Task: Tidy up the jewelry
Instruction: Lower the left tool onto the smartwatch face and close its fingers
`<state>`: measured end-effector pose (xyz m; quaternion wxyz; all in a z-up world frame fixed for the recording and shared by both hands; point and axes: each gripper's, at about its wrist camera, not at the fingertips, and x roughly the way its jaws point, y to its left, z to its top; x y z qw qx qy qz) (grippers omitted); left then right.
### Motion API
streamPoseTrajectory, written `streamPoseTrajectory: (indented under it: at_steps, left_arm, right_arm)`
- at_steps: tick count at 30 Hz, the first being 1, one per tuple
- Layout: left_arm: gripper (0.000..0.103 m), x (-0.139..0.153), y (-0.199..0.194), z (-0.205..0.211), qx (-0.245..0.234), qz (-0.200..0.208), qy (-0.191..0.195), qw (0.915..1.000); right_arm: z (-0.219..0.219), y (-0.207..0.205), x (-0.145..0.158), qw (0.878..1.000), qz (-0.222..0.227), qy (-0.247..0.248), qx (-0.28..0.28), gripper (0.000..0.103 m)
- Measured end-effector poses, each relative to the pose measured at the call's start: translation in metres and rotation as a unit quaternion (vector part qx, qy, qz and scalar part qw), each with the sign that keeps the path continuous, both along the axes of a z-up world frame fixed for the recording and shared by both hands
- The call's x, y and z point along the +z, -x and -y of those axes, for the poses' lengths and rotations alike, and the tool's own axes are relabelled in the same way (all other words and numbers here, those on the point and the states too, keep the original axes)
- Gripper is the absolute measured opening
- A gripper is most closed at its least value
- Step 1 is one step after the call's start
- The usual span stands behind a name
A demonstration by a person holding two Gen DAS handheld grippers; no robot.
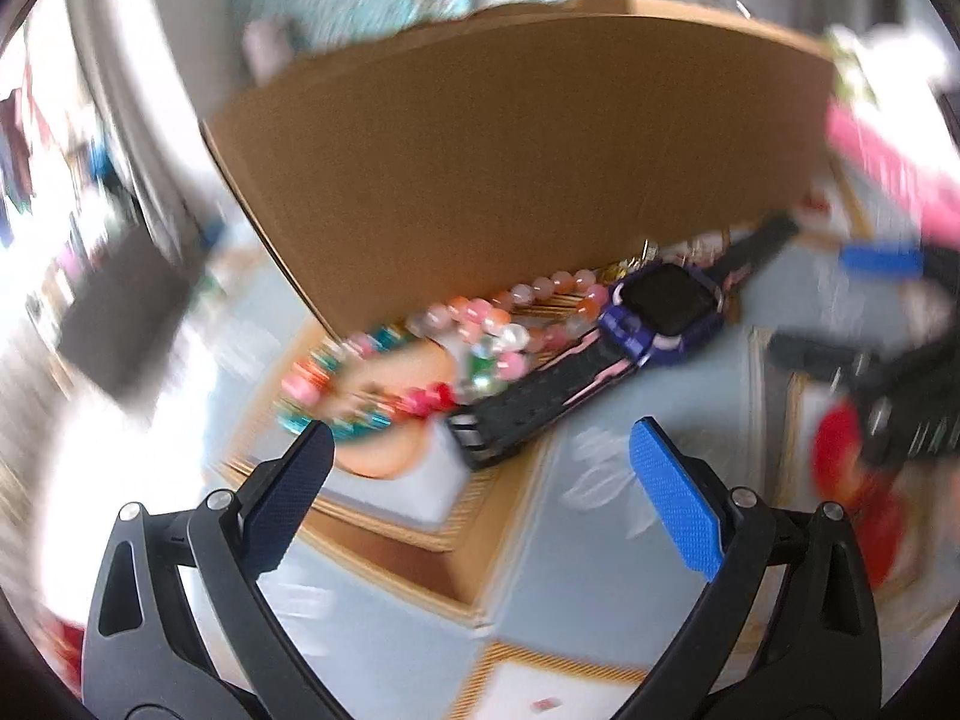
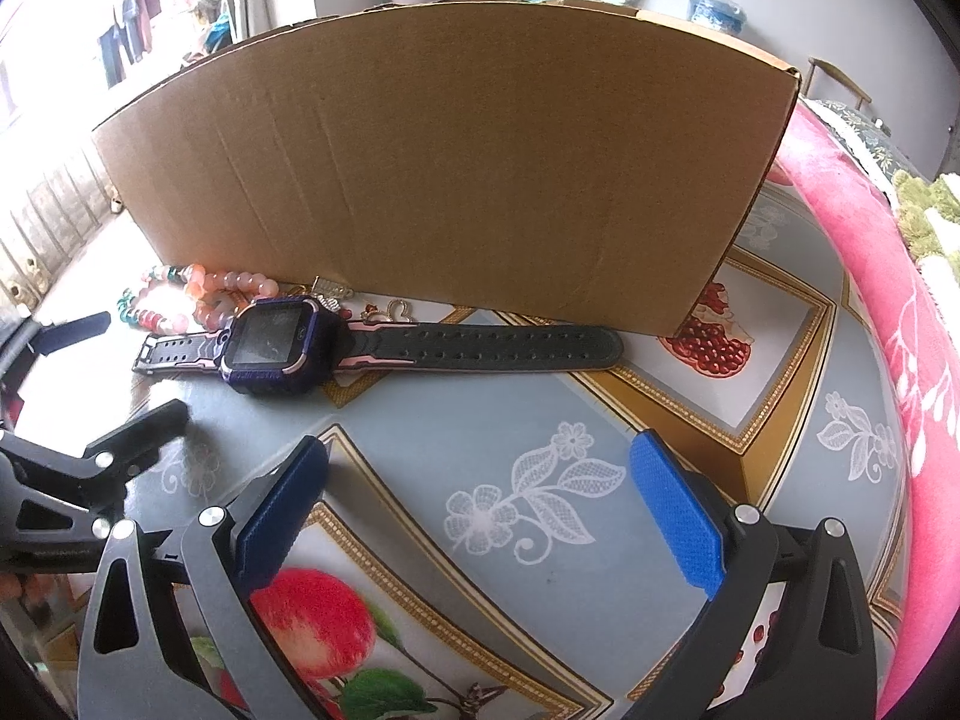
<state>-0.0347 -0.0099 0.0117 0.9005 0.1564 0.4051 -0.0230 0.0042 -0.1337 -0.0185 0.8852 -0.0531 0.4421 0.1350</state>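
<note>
Here the cardboard box serves as the landmark: it stands upright on the worktop, which is covered in a grey-blue cloth printed with fruit and lace flowers. Right at the foot of the box's near wall lies the watch, flat, its purple case face up and its black strap stretched along the wall. Next to the watch's case and also close to the box sit the bead bracelets, a cluster of pink, orange, teal and red beads; in the left wrist view they touch the strap's buckle end. Small gold charms rest between the watch and the box.

The right gripper hovers in front of the box with its blue-padded jaws spread wide, holding nothing. The left gripper is likewise spread apart and empty, near the beads; that view is motion-blurred. A pink fabric lies to the box's right.
</note>
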Motion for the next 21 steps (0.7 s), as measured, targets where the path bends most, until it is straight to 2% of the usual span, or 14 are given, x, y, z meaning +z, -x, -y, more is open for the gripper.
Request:
streamPoseTrajectory:
  at_steps: [1, 3, 6, 8, 11, 13, 15, 21]
  left_arm:
    - [0.09, 0.004, 0.009, 0.005, -0.027, 0.022, -0.033, 0.9989]
    - [0.066, 0.014, 0.02, 0.012, -0.068, 0.043, -0.056, 0.9952]
    - [0.055, 0.025, 0.024, 0.026, -0.141, 0.045, -0.061, 0.987]
    - [0.054, 0.024, 0.019, 0.036, -0.191, 0.033, -0.065, 0.9789]
    - [0.056, 0.016, -0.003, 0.037, -0.221, -0.003, -0.047, 0.9742]
    - [0.056, 0.007, -0.021, 0.041, -0.228, -0.013, -0.065, 0.9715]
    - [0.054, 0.0, -0.024, 0.043, -0.248, -0.015, -0.055, 0.967]
    - [0.047, 0.004, -0.038, 0.051, -0.277, -0.041, -0.046, 0.9589]
  right_arm:
    - [0.006, 0.002, 0.004, 1.0, 0.0, -0.001, 0.003, 0.098]
    - [0.008, 0.006, 0.006, 1.0, 0.0, -0.012, 0.006, 0.098]
    - [0.016, 0.007, 0.009, 0.999, -0.001, -0.041, 0.003, 0.098]
    - [0.02, 0.007, 0.011, 0.999, -0.002, -0.051, 0.002, 0.098]
    - [0.03, 0.007, 0.012, 0.997, -0.002, -0.074, -0.002, 0.098]
    - [0.042, 0.007, 0.013, 0.995, -0.002, -0.103, -0.006, 0.098]
    - [0.048, 0.005, 0.013, 0.993, -0.002, -0.117, -0.01, 0.098]
    - [0.055, 0.005, 0.011, 0.992, -0.001, -0.123, -0.013, 0.098]
